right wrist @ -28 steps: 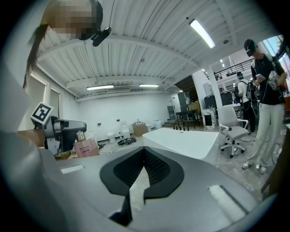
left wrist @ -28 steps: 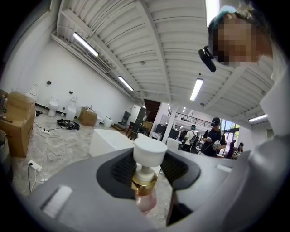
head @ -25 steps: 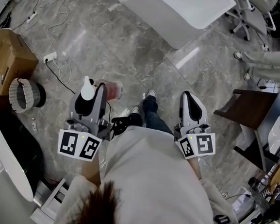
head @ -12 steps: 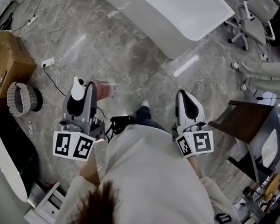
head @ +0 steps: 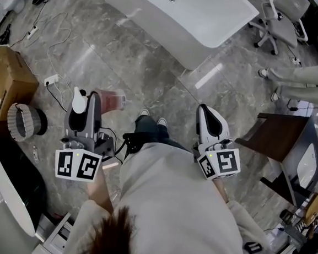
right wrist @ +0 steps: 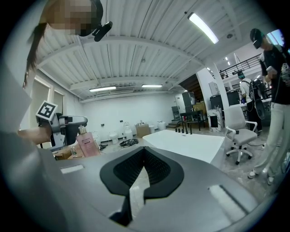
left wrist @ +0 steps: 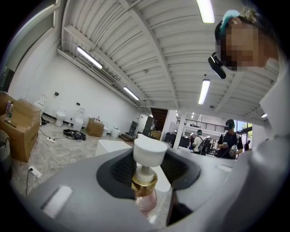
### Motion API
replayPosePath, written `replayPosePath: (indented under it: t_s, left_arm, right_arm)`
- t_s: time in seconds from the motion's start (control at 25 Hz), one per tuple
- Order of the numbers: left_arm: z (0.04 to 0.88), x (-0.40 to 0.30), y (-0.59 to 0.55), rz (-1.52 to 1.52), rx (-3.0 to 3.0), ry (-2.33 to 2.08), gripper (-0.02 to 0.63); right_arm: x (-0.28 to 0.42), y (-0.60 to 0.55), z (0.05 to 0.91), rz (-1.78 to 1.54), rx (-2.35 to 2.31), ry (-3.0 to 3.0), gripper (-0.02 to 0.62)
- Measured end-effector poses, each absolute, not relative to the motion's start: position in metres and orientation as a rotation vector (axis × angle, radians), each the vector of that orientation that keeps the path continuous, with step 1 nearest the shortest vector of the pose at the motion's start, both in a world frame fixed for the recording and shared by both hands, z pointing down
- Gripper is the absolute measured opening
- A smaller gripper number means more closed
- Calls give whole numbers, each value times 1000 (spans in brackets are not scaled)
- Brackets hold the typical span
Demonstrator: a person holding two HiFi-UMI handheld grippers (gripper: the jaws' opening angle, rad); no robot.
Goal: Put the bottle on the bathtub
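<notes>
As the person had walked forward over the last second, the white bathtub [head: 212,23] filled more of the top centre, yet the pink pump bottle [head: 110,99] still hung at centre left, clenched at its neck in the left tongs [head: 93,99]. The right tongs [head: 209,117] were pressed together on nothing. Only bare marble floor [head: 152,73] lay ahead; the cable [head: 55,48] and cardboard box [head: 5,80] at left and the office chair [head: 278,26] at upper right stood off the path.

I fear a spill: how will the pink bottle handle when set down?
The bottle looks rigid and clear, possibly glass, so perhaps fragile. The left gripper holds only its narrow neck, so it may swing. Tall and slim, it could tip.
</notes>
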State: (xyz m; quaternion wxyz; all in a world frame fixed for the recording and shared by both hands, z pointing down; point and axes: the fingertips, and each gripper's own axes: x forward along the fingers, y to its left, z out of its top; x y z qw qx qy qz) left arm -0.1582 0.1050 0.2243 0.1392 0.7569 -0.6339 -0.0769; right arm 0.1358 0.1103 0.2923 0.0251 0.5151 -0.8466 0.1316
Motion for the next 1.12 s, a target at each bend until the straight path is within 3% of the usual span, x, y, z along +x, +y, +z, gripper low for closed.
replayPosePath:
  t_s: [0.52, 1.12]
  left_arm:
    - [232, -147, 25, -178, 2208, -1742, 207]
    - [238, -174, -79, -143, 2292, -1593, 207]
  right_arm:
    - [141, 48, 297, 475, 1665, -2559, -2]
    - [90, -49, 298, 463, 1738, -2501, -2]
